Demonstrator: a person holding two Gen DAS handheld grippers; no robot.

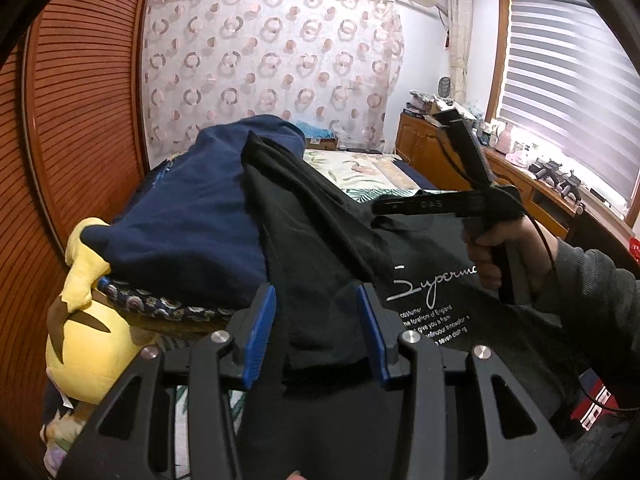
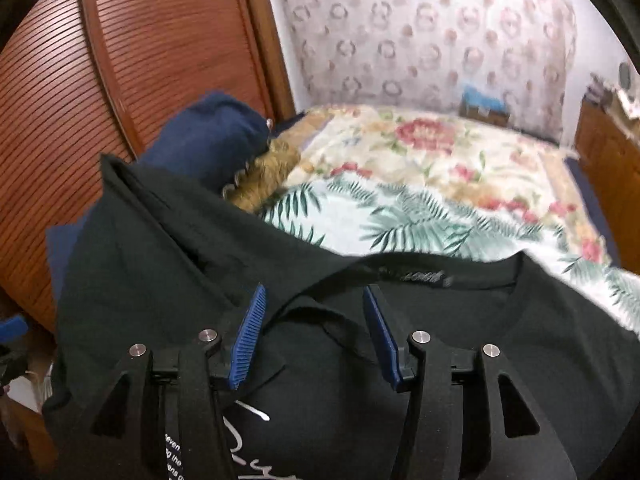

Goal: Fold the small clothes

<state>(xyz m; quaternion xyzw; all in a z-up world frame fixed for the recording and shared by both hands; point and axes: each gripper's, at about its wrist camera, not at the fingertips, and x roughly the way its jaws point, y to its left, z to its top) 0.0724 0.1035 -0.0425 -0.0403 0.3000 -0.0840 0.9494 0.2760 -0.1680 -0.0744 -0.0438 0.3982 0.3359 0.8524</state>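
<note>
Left wrist view showed the left gripper [image 1: 317,332] with its jaws clenched on a bunched fold of the black T-shirt [image 1: 332,240], which lay draped over the bed [image 2: 420,200]. Right gripper [image 2: 316,336] hung over the collar, jaws released, pads clear of the cloth.

There are one black shirt [image 1: 320,248], one navy garment [image 1: 200,216], one yellow plush toy [image 1: 84,320], one bed [image 2: 420,184], two grippers, the left [image 1: 316,332] and the right [image 2: 316,336], each with two blue-padded fingers [image 1: 260,332], and one window blind [image 1: 568,92].
</note>
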